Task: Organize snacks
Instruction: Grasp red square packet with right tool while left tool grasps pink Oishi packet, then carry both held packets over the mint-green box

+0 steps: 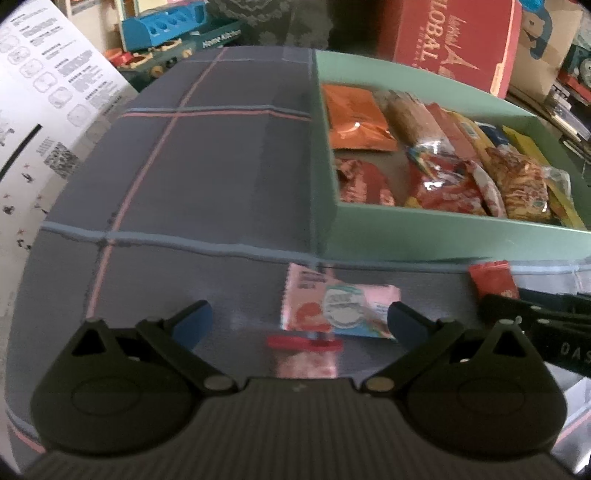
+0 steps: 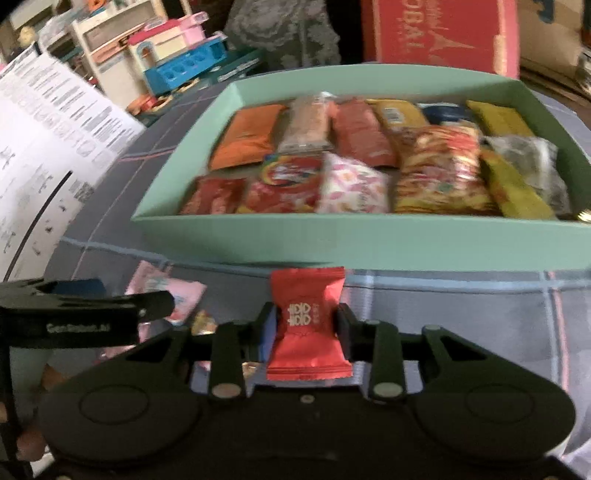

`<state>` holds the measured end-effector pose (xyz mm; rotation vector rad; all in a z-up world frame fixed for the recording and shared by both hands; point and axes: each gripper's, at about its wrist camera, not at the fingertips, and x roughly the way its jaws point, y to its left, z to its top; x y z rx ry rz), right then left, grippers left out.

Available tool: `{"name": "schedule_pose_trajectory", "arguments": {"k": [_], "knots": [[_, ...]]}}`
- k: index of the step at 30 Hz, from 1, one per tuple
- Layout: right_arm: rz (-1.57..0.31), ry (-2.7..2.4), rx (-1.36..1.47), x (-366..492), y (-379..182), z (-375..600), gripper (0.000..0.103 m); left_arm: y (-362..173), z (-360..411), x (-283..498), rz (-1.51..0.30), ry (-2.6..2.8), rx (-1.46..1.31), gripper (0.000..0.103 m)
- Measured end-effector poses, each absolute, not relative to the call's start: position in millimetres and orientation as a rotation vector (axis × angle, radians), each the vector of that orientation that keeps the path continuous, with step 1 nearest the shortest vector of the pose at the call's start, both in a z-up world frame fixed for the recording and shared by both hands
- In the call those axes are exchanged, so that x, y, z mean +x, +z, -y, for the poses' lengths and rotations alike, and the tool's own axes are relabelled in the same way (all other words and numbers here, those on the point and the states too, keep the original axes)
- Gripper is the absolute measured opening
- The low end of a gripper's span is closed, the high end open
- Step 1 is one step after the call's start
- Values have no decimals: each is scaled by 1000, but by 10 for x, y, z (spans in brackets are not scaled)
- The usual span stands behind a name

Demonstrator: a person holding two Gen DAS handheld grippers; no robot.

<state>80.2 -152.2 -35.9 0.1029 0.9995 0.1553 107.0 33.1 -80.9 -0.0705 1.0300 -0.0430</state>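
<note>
A small red snack packet (image 2: 307, 321) with gold print sits between the pads of my right gripper (image 2: 306, 325), which is shut on it, just in front of the green box (image 2: 332, 236). The same red packet (image 1: 493, 282) shows at the right edge of the left wrist view. My left gripper (image 1: 301, 319) stands open over a pink snack packet (image 1: 340, 310) that lies flat on the plaid cloth; its pads do not touch it. A small red-topped item (image 1: 304, 343) lies just below the pink packet. The green box (image 1: 443, 240) holds several snack packets.
A printed white sheet (image 1: 44, 103) lies at the left of the plaid cloth (image 1: 207, 177). Toy sets (image 2: 173, 70) and a red carton (image 2: 443, 33) stand behind the table. The left gripper's black body (image 2: 74, 314) reaches in beside the pink packet (image 2: 173, 295).
</note>
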Motion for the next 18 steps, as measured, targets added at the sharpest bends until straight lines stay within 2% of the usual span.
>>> {"name": "schedule_pose_trajectory", "arguments": {"k": [3,5,6,7,9,18], "knots": [[-984,131,106,739,-372,1646,34,-825,-224,1087,-1032,-65,-69,103],[-975,124,108,681,-377,1711,34,-833,-147,1094,-1022,-79,-58,97],[-972,123,110,663,-375,1726,34,-835,-100,1090,-1012,-81,-40,89],[-969,122,110,651,-377,1738,34,-832,-41,1078,-998,-84,-5,74],[-963,123,110,637,-387,1741,34,-815,68,1034,-971,-106,66,59],[-952,118,156,582,-369,1784,32,-722,44,903,-982,-128,-12,53]]}}
